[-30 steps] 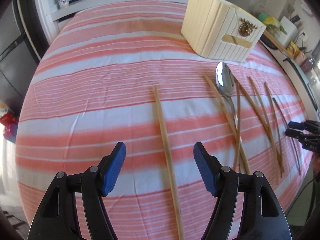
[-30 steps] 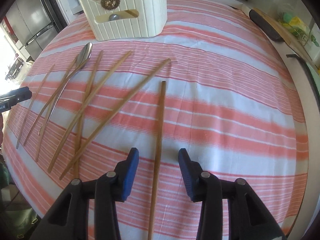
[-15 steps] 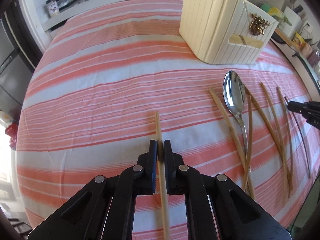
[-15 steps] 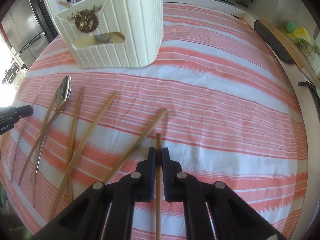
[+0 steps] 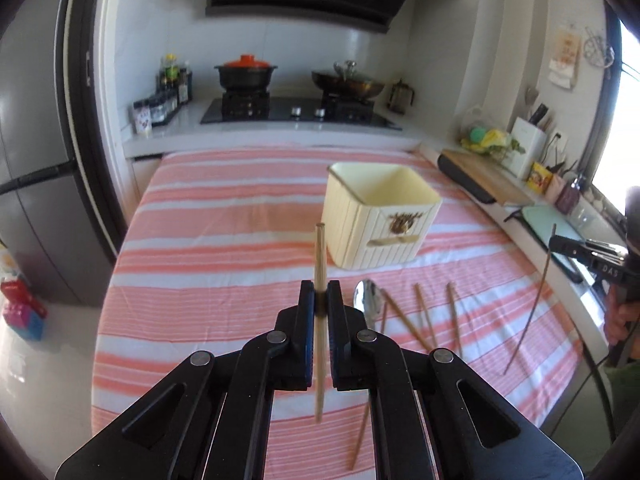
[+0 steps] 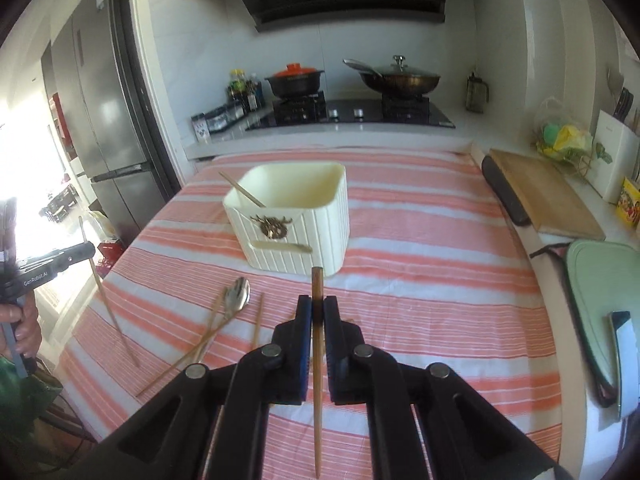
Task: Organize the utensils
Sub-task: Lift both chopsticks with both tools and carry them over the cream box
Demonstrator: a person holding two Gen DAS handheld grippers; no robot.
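Chopsticks lifted, one per claw
Left gripper [image 5: 319,300] clamped chopstick [image 5: 319,280]; right gripper [image 6: 316,308] clamped another [image 6: 317,344]. Best kept steep, tips lowered into cream holder [image 6: 292,220] without clipping rim.

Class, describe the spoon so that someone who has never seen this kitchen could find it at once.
On the striped tablecloth, look just in front of the cream holder. The spoon lies there among loose chopsticks; it alone is shiny metal with a rounded bowl.
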